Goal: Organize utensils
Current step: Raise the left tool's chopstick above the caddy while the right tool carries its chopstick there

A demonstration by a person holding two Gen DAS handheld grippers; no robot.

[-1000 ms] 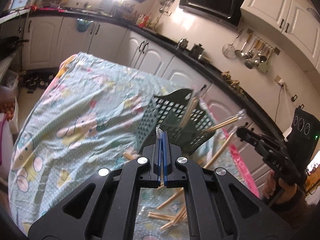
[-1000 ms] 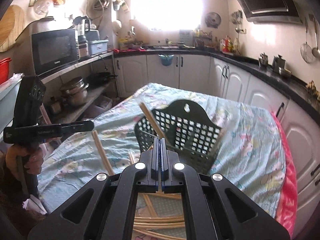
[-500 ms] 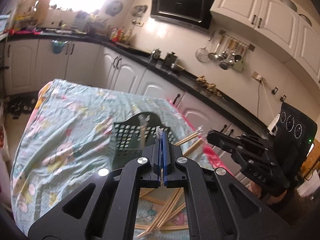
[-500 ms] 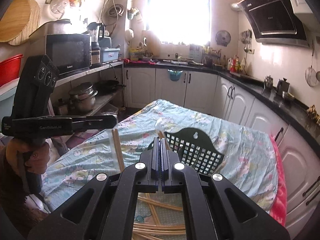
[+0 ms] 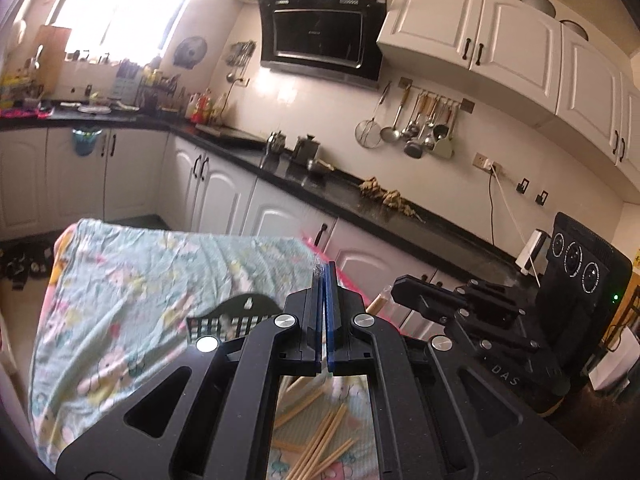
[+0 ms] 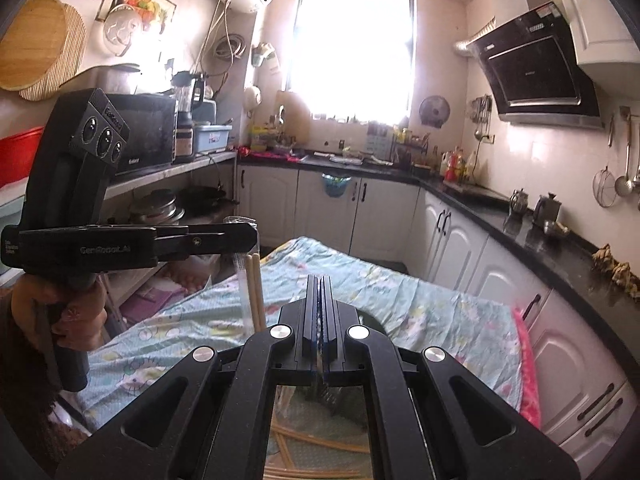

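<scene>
Both of your grippers have risen well above the dark green perforated plastic basket (image 5: 236, 316), so with your left gripper (image 6: 240, 236) clenched on wrapped wooden chopsticks (image 6: 253, 292) at 9 o'clock and your right gripper (image 5: 400, 286) clamping another, both pairs still need dropping into it, and loose bamboo chopsticks (image 5: 320, 436) lie below.

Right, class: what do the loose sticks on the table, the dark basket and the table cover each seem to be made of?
Chopsticks: probably bamboo or wood, pale tan, matte, unpainted.
Basket: likely moulded plastic, dark green, with an even square grid of holes.
Table cover: soft printed fabric, creased, with cartoon patterns; the fibre cannot be told.
</scene>
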